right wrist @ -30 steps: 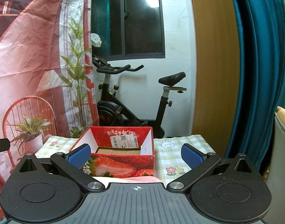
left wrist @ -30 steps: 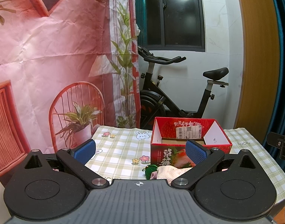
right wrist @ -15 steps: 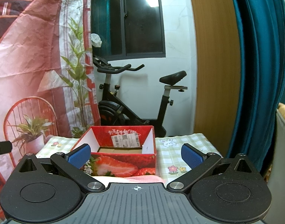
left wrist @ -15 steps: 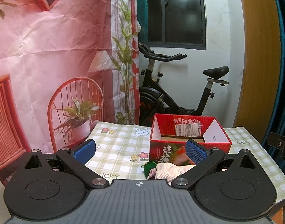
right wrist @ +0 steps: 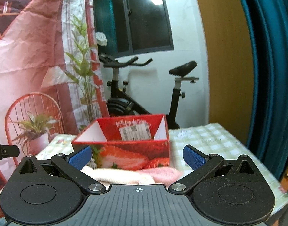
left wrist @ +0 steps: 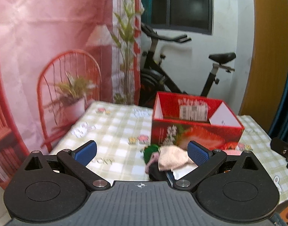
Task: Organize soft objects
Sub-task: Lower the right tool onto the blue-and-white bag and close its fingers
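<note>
An open red strawberry box [left wrist: 194, 128] stands on the checked tablecloth [left wrist: 113, 131]; it also shows in the right wrist view [right wrist: 125, 150]. In front of it lies a pile of soft items: a cream knit cloth [left wrist: 172, 158], a green piece [left wrist: 150, 150] and a dark piece [left wrist: 156, 171]. In the right wrist view the cream cloth [right wrist: 121, 176] and a pink knit cloth [right wrist: 162, 173] lie just ahead. My left gripper [left wrist: 142, 151] is open, above the table, left of the pile. My right gripper [right wrist: 137, 156] is open and empty, near the pile.
A black exercise bike [left wrist: 181, 71] stands behind the table by a white wall. A pink printed backdrop [left wrist: 49, 47] hangs at the left. A teal curtain [right wrist: 272, 75] and a wooden panel [right wrist: 225, 66] are at the right. The other gripper's edge shows at far right [left wrist: 283, 150].
Both grippers have risen and tilted down, bringing more of the table, box interior and cloth pile into view. Both stay open.
</note>
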`<state>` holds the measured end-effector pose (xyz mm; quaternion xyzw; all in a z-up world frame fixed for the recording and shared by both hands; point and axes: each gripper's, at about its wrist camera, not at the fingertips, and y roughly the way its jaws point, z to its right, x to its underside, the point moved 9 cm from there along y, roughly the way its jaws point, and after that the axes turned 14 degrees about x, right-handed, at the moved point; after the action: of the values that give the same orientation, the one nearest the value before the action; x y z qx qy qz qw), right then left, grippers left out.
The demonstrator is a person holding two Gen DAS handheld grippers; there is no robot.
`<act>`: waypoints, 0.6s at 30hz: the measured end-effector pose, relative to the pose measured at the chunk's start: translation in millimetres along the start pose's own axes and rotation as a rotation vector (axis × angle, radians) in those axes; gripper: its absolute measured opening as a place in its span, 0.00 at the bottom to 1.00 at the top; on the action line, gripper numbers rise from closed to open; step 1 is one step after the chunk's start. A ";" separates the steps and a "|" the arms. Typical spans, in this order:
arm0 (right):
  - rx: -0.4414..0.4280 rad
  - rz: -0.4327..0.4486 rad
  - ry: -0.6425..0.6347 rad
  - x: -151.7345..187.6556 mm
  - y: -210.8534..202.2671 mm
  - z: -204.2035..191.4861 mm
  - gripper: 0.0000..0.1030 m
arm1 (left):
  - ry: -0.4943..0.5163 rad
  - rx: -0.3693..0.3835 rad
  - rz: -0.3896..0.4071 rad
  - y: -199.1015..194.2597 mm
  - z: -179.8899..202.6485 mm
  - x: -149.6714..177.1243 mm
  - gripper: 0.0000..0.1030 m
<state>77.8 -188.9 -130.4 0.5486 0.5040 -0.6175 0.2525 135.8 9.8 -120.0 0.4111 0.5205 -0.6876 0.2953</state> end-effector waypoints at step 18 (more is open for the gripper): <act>-0.074 -0.300 -0.095 97.8 73.1 -25.1 0.81 | -0.087 0.104 -0.228 81.6 -10.4 73.1 0.98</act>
<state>125.2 -169.4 -244.0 0.4277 0.5902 -0.6545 0.2008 170.9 -1.7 -223.6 0.3340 0.5143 -0.7599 0.2158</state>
